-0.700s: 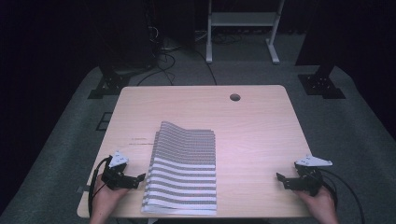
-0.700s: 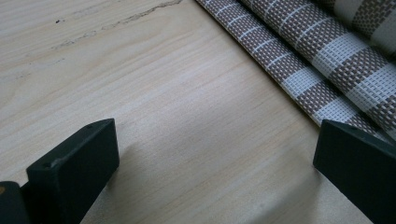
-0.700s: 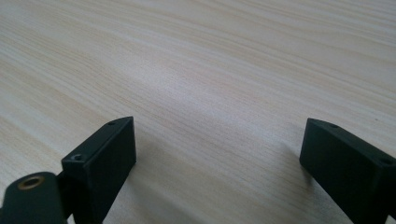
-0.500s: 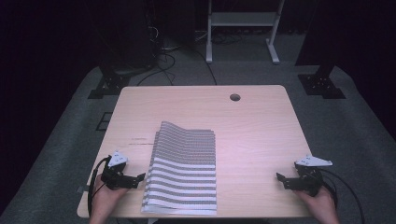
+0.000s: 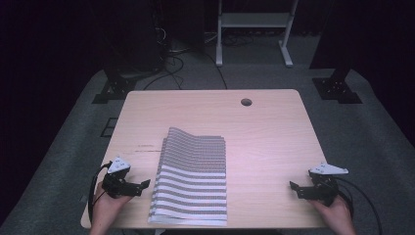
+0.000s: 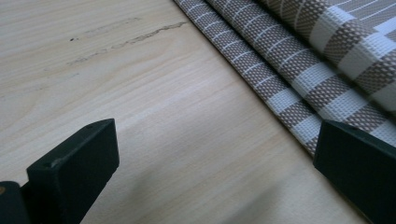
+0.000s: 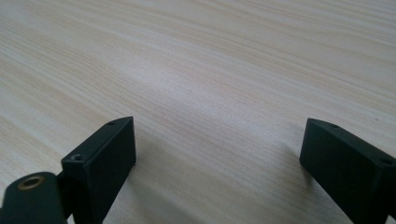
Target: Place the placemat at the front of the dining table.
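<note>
At the near left corner of the worktop, the left gripper rests low with its jaws spread wide and nothing between them, pointing toward the folded striped cloth that lies just beside it. From the left gripper view, one jaw stands over bare wood and the other sits right at the cloth's layered left edge, though whether it touches the fabric cannot be told. Across the worktop, at the near right corner, the right gripper also sits wide and empty, aimed inward over bare wood and well apart from the cloth. The cloth lies in the middle of the near half, running from the front edge toward the centre, folded into a long neat rectangle with several layers stacked along its left side and a slight lift at its far end. Judging from this, the cloth already looks folded lengthwise, and no grasp is made at present; what seems left is either another fold across its length or a first pinch at the left edge, which the left gripper is best placed to take.
</note>
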{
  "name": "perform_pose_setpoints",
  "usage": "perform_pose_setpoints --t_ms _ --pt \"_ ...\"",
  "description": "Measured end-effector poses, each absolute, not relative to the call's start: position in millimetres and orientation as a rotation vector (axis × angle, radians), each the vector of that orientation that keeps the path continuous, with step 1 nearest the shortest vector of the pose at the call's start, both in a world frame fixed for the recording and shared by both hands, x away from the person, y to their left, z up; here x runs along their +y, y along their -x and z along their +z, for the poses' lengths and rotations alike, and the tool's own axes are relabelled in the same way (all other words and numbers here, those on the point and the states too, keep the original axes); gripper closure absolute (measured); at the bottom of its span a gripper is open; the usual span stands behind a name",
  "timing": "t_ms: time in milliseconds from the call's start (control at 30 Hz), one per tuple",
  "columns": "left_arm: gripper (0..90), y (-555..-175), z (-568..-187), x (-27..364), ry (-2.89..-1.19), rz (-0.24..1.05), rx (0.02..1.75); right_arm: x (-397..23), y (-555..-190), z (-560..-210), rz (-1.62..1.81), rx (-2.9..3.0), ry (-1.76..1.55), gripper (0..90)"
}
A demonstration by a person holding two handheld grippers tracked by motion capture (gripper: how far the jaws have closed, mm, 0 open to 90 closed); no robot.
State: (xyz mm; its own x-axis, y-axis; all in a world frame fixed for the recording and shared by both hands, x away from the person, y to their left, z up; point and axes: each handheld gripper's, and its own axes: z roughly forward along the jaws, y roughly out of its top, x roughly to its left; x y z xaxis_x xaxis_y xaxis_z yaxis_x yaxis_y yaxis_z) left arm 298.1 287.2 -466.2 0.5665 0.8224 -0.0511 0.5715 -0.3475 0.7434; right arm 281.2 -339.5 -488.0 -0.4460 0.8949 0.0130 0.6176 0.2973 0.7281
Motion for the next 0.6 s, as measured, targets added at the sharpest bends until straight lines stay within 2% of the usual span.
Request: perform_pose_setpoints --t_ms 600 --pt "0.0 -291 -437 273 -2.039 0.399 1.039 -341 -283 -488 0.955 2.186 -1.339 9.7"
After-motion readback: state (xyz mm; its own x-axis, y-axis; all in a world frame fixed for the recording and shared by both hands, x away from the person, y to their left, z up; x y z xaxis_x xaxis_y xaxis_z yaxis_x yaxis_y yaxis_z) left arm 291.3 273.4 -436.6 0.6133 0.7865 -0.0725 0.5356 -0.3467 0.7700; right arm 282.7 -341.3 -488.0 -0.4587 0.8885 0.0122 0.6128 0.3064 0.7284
